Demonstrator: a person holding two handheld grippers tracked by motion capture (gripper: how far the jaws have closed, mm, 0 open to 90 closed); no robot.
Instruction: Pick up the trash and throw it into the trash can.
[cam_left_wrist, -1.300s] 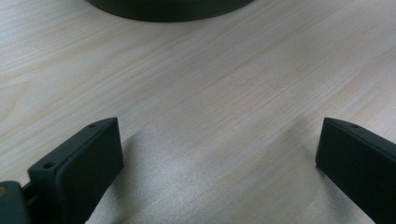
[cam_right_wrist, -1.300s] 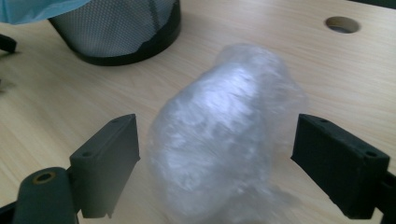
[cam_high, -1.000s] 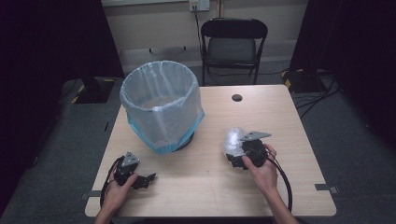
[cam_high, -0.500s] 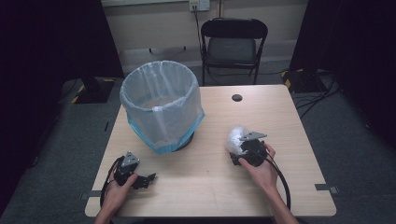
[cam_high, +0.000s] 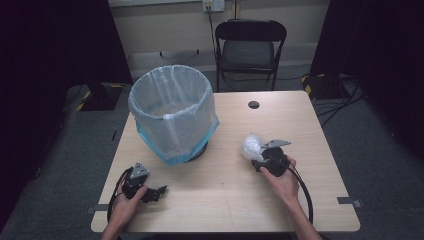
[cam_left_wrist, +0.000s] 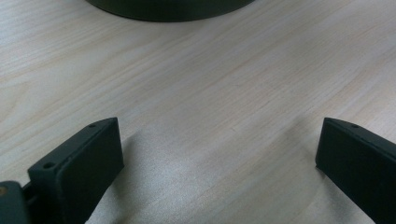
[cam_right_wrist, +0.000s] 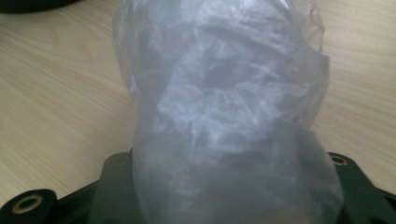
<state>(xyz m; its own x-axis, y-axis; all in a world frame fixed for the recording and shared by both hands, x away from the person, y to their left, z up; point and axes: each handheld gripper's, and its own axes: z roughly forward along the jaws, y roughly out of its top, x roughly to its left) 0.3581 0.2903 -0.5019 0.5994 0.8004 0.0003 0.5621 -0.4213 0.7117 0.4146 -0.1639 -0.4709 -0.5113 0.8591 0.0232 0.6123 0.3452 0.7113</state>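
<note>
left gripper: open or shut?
Open. In the left gripper view, the left gripper's jaws stand wide apart over bare table, nothing between them.

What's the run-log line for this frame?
left gripper: open, empty, on table | right gripper: shut on crumpled plastic bag | lined bin: upright

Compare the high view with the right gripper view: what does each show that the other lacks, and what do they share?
High view alone: the round bin lined with a translucent plastic bag, the black folding chair, the left tool and the person's hands.

Right gripper view alone: close wrinkles of the film rising between the right tool's black jaws.

Both: the crumpled clear plastic bag held by the right tool, and the pale wooden table.
</note>
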